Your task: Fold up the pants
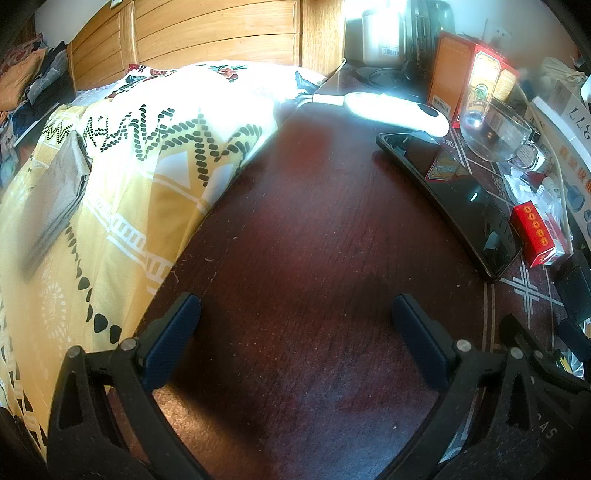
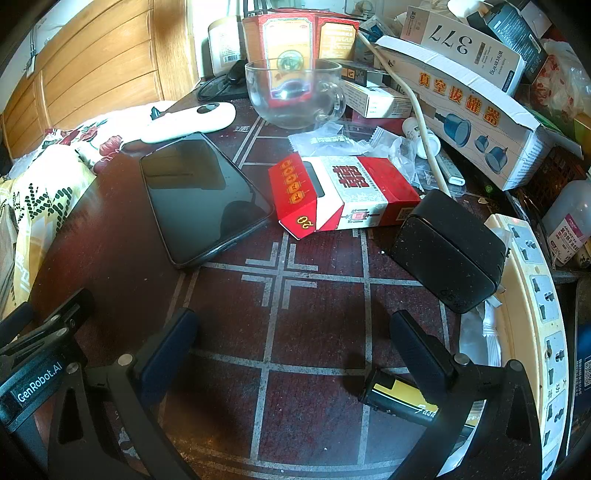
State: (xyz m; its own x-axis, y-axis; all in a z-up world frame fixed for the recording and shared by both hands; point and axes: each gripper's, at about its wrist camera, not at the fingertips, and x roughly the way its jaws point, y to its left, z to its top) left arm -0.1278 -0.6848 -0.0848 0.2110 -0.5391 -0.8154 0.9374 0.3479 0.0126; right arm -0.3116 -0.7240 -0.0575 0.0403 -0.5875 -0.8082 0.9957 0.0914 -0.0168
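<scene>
Pants (image 1: 55, 195), folded grey, lie on the bedspread (image 1: 147, 206), far left of my left gripper (image 1: 295, 332); both grippers splayed, holding nothing. Glass cup (image 2: 295, 96) holds nothing; right gripper (image 2: 295, 347) over the table (image 2: 314, 314).

This is a bedroom in a lived-in home. A bed with a yellow patterned quilt (image 1: 122, 206) stands against a wooden headboard (image 1: 207, 33), and a floral pillow (image 2: 92, 136) lies at its head. Right beside the bed stands a dark red wooden desk (image 1: 303, 258) crowded with everyday clutter: a phone (image 2: 203, 195), a red cigarette pack (image 2: 332, 195), a glass mug (image 2: 295, 92), a white power strip (image 2: 543, 314), a black charger (image 2: 447, 251), medicine-style boxes (image 2: 461, 44) and wrappers. Piled clothes (image 1: 22, 74) sit in the far corner beyond the bed.
</scene>
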